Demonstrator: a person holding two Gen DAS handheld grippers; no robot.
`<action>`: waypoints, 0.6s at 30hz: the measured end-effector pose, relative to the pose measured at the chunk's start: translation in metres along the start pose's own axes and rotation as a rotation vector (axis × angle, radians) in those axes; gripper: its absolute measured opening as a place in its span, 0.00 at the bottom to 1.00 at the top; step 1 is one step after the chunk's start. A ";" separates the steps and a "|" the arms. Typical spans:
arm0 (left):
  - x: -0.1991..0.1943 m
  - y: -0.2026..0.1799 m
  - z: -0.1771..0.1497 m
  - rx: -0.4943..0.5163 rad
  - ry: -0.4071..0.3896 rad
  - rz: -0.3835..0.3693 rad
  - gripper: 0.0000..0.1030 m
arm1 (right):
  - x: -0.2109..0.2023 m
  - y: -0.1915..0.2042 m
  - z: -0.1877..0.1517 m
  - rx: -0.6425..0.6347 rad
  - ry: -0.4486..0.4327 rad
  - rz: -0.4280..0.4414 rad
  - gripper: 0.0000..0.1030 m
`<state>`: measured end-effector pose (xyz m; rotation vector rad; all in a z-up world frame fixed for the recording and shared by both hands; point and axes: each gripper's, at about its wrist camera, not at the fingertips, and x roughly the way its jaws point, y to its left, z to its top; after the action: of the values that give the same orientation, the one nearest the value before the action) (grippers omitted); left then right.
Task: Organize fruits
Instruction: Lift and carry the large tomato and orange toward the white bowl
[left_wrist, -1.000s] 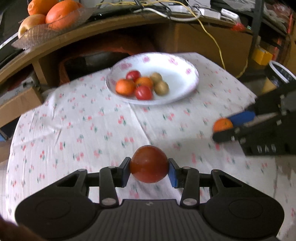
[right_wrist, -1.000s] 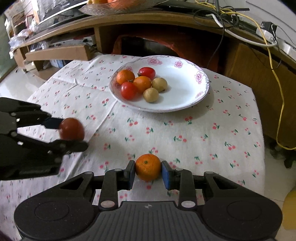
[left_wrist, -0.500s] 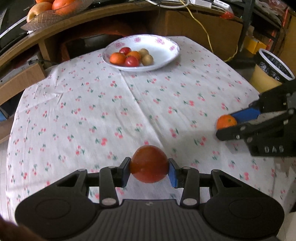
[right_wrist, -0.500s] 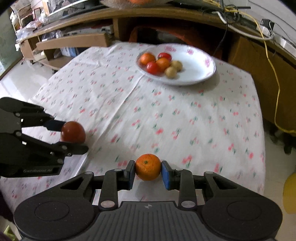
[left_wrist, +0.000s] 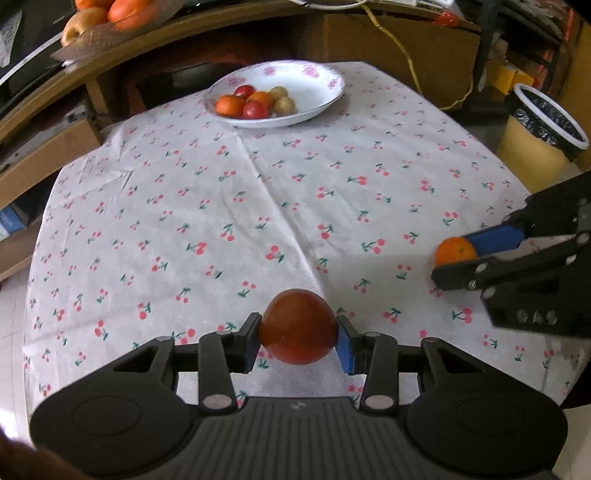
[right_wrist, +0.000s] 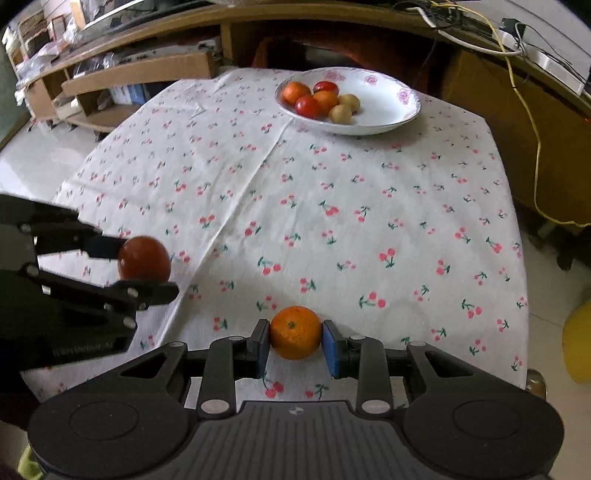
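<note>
The left hand-held gripper (left_wrist: 298, 338) is closed on a round dark-red tomato (left_wrist: 297, 326), its blue-faced pads pressing the fruit on both sides, so the jaws stand only as far apart as the tomato is wide. It hangs over the near edge of the bench (left_wrist: 110, 206), which is covered by a white cloth printed with small red cherries. In the right wrist view the same hand-held gripper (right_wrist: 147, 264) comes in from the left side, the tomato (right_wrist: 144, 258) caught between its black fingers.

The right hand-held gripper (right_wrist: 295, 343) is closed on a small round orange mandarin (right_wrist: 295, 331), stem end up, with a blue pad against each flank; its jaws are narrower than the left's. It too is above the near edge of the bench (right_wrist: 424, 192), towards the right-hand side. From the left wrist view it (left_wrist: 456, 260) shows at the right edge, and the mandarin (left_wrist: 455, 251) sits at its fingertips. Whether either fruit touches the cloth is hard to tell from these angles.

At the far edge of the bench, near its middle, rests a wide white plate with pink flowers on its rim (left_wrist: 325, 83). On the left part of it lie two orange fruits, two red ones and two small tan ones, bunched together. The two held fruits are well apart from the plate.
</note>
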<state>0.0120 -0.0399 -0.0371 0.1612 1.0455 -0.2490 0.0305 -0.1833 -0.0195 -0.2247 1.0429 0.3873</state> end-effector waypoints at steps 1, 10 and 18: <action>0.002 0.002 -0.002 -0.008 0.010 0.004 0.45 | 0.001 0.000 0.001 0.002 0.000 -0.005 0.29; 0.009 0.005 0.004 -0.014 0.035 0.034 0.45 | 0.003 0.003 0.011 -0.001 0.006 -0.033 0.29; 0.012 0.007 0.017 -0.021 0.025 0.049 0.45 | 0.007 0.013 0.020 -0.022 0.007 -0.026 0.29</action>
<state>0.0336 -0.0385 -0.0394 0.1711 1.0669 -0.1919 0.0441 -0.1624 -0.0159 -0.2591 1.0420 0.3749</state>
